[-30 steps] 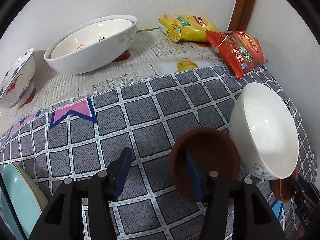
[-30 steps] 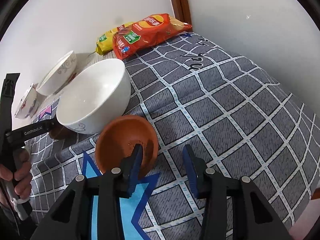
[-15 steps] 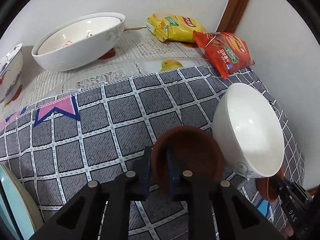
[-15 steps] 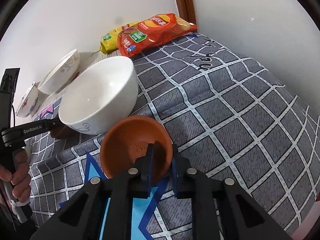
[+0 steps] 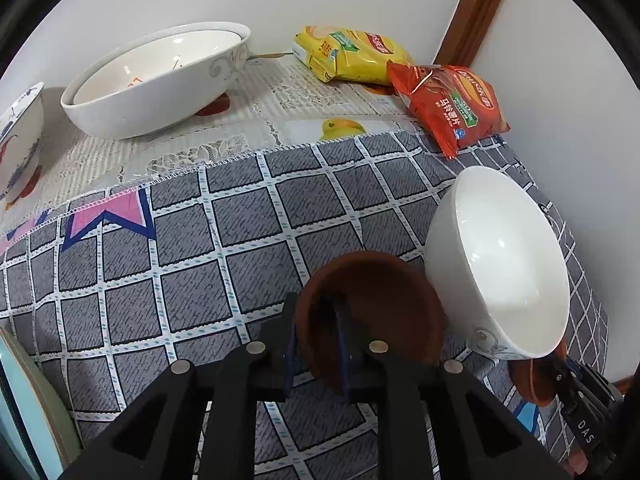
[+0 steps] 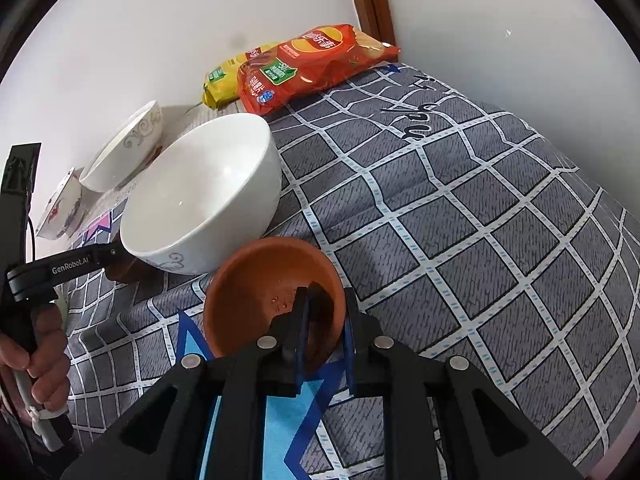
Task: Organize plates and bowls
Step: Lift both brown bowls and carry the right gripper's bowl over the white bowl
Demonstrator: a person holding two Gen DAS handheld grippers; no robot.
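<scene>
The left gripper point(image 5: 316, 304) is clamped on the near rim of a dark brown small bowl point(image 5: 384, 300), one blue-padded finger inside the bowl and the other outside. Its jaws have just been closing onto that rim and eased back very slightly at the end, with the rim between them. The right gripper point(image 6: 326, 296) is pinched almost shut on the near rim of a terracotta-orange small bowl point(image 6: 256, 292), again with one finger inside and one outside. A person's hand point(image 6: 40, 356) holds the left gripper's handle at the left edge of the right wrist view.

Both small bowls sit on a grey checked tablecloth point(image 5: 200, 260). Between them stands a plain white bowl point(image 5: 500, 260), just beside each of them and leaning to one side; whether it rests on either small bowl cannot be told.

Farther back, the checked cloth overlaps a white lace cloth point(image 5: 180, 148). On the lace cloth is a large white bowl point(image 5: 160, 80) with a second white bowl nested inside, tilted toward the camera. To its left is a bowl with blue and red painting point(image 5: 20, 132). Against the wall in the far corner lie a yellow snack bag point(image 5: 348, 56) and a red crisp bag point(image 5: 452, 104), touching each other, beside a brown wooden door frame point(image 5: 476, 8). A pale teal plate point(image 5: 24, 408) shows at the lower left edge of the left wrist view.
</scene>
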